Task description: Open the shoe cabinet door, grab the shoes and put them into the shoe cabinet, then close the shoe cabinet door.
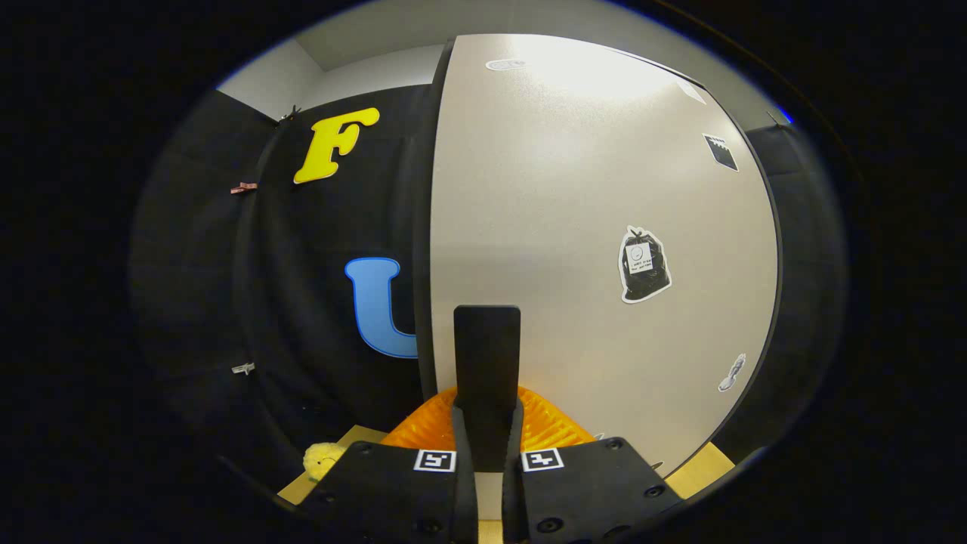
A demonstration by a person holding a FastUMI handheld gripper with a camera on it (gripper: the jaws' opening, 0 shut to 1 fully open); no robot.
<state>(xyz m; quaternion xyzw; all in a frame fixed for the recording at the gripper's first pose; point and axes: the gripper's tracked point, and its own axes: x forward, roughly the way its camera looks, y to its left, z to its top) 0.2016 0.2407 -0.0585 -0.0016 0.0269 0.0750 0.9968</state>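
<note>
1. The tongs (487, 446) are clenched on a flat, matte, rectangular handle (487, 363) that stands upright between the two fingers; both fingers press against its lower sides, and its squared top rises well above the fingertips.

2. The handle belongs to the shoe cabinet door (589, 227) — a broad, smooth panel with a faintly speckled, off-white satin finish and a thin dark edge. Overhead light makes a soft glare near its top.

3. Several stickers lie flat on the door: a glossy dark bag-shaped one (644, 264) with a white outline to the right of the handle, a small dark rectangular one (721, 152) higher up, a pale oval one (505, 65) near the top edge, and a small greyish one (731, 373) low on the right.

4. Just behind the fingers, at the foot of the handle, sits an orange ridged piece (548, 423) with a ribbed, fan-like surface; what it is cannot be told.

5. Left of the fingers, a fuzzy pale-yellow object (323, 458) rests on the light wooden table (702, 468), whose smooth tan surface shows on both sides of the tongs.

6. The door's left edge meets the booth's dark cloth wall (302, 302), matte and softly folded.
</note>
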